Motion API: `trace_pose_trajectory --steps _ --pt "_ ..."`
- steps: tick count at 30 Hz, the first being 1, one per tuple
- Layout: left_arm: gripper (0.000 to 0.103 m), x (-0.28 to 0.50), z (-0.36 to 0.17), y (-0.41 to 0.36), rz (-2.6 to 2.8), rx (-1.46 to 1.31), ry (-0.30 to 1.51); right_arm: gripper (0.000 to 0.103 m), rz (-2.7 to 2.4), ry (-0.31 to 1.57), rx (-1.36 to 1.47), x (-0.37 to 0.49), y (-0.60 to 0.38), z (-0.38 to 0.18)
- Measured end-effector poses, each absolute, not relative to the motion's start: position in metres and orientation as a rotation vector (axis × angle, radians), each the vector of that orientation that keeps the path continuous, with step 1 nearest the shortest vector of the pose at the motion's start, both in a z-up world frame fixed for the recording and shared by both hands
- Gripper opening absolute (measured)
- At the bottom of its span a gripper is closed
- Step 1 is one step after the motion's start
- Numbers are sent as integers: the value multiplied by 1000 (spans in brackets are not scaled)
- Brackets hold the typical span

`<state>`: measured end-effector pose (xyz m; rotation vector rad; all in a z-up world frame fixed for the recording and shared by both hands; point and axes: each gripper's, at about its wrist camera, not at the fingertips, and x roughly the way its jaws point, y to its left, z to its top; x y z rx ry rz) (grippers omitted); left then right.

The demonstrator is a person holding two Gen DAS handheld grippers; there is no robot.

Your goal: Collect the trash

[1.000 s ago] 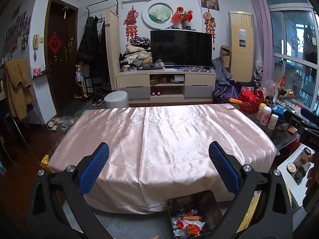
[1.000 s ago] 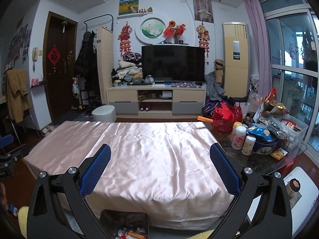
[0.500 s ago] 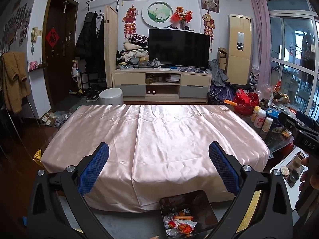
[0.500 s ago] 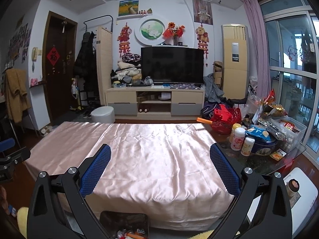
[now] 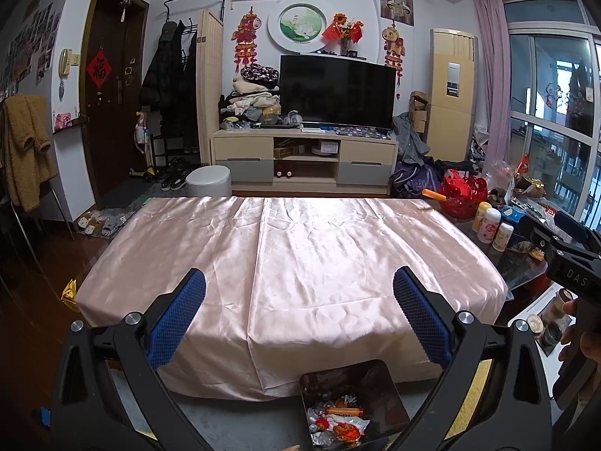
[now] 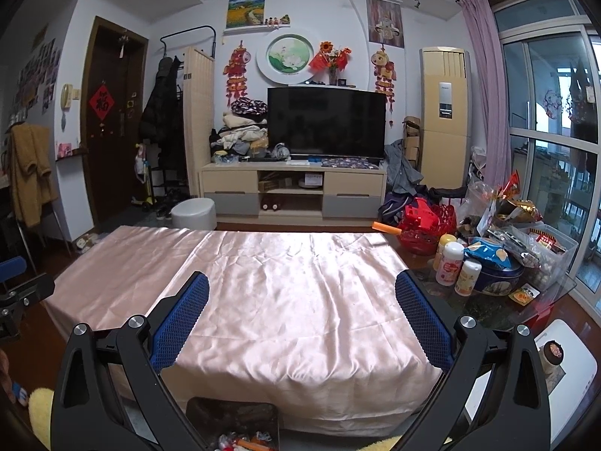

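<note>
Down at the near edge of both views sits a dark square bin (image 5: 349, 402) on the grey floor, just in front of the table's front edge. Inside it lies a small heap of trash (image 5: 338, 419) — crumpled clear and silvery wrappers, red and orange bits, and an orange stick-like piece lying across the top. The heap covers the bin's near part; its far part is bare and dark. From the right wrist view only the bin's far rim and the top of the heap show.

Both tools hang above the near end of the table, pointing toward the television wall. The left gripper (image 5: 298, 314) has its blue-padded fingers spread wide with nothing between them, and the right gripper (image 6: 302, 315) is spread the same way, likewise empty. The right gripper's black body also shows at the right edge of the left view, gripped by a hand (image 5: 584, 345).

A pink satin cloth (image 5: 300, 255) covers the table, wrinkled, with nothing lying on it. To its right, on a dark glass top, stand three small bottles (image 6: 450, 263) close together, beside a blue round tin (image 6: 496, 282) with a blue snack bag resting on it. Behind them are a red basket (image 6: 428, 225) and a clear plastic box (image 6: 552, 248) packed with packets — what exactly cannot be told.
</note>
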<state>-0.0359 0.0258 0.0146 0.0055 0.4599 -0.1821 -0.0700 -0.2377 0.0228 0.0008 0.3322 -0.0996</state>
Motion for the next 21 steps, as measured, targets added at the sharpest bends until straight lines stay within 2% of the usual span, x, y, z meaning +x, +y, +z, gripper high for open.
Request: trace_pose_trajectory --steps 21 --pt "95 -35 17 28 -154 -8 457 100 -74 334 3 -69 -234 25"
